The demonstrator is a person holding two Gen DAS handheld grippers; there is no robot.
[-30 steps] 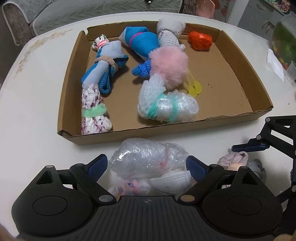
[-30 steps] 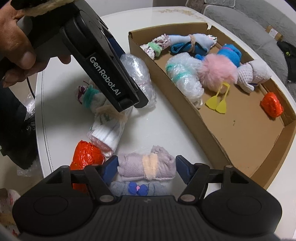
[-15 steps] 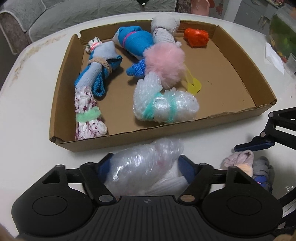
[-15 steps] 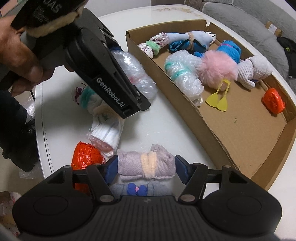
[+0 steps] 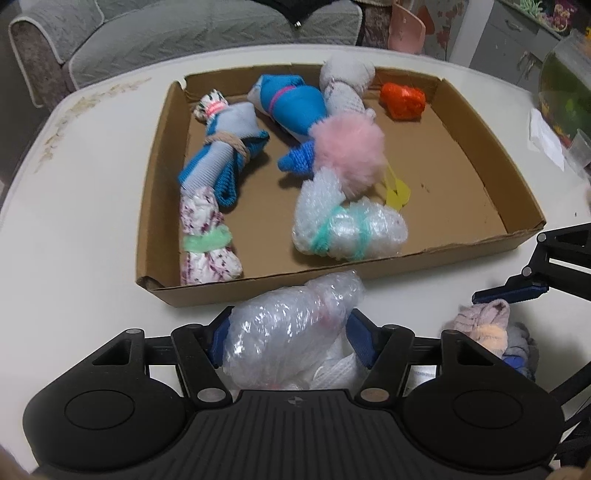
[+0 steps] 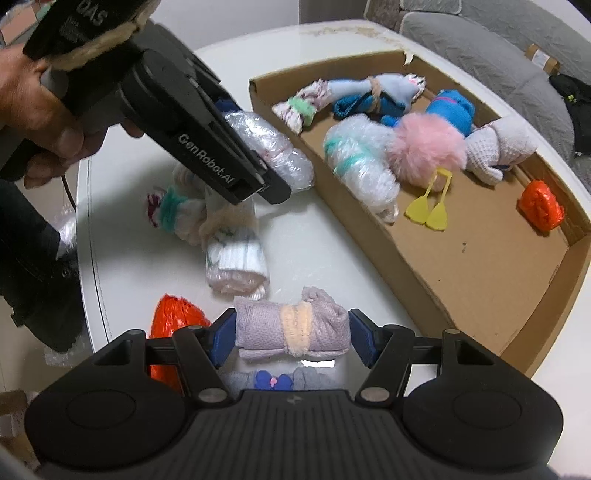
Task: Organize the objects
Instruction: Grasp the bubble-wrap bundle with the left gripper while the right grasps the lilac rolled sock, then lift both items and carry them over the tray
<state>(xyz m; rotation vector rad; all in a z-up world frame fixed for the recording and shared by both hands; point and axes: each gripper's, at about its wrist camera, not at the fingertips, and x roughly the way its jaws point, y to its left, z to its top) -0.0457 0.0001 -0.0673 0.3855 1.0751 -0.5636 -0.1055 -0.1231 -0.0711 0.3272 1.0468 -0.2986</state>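
My left gripper (image 5: 290, 338) is shut on a clear bubble-wrap bundle (image 5: 288, 328) and holds it above the table, just short of the cardboard tray's near wall (image 5: 258, 284). It also shows in the right wrist view (image 6: 271, 149). My right gripper (image 6: 291, 341) has its blue pads against the ends of a lilac cloth roll (image 6: 291, 328) tied with a peach band. The tray (image 6: 480, 277) holds several bundles: a pink pompom (image 5: 349, 153), a teal-tied bubble-wrap bundle (image 5: 347, 232), blue socks (image 5: 225, 162) and an orange packet (image 5: 402, 99).
On the white table (image 5: 74, 221) outside the tray lie a white knit roll (image 6: 236, 258), a teal-tied floral bundle (image 6: 173, 210), an orange packet (image 6: 173, 321) and a grey item with a blue bow (image 6: 273, 380). A sofa (image 5: 184, 29) stands behind the table.
My left gripper closed on the bubble-wrap bundle and lifted it off the pile towards the tray. My right gripper stayed around the lilac roll.
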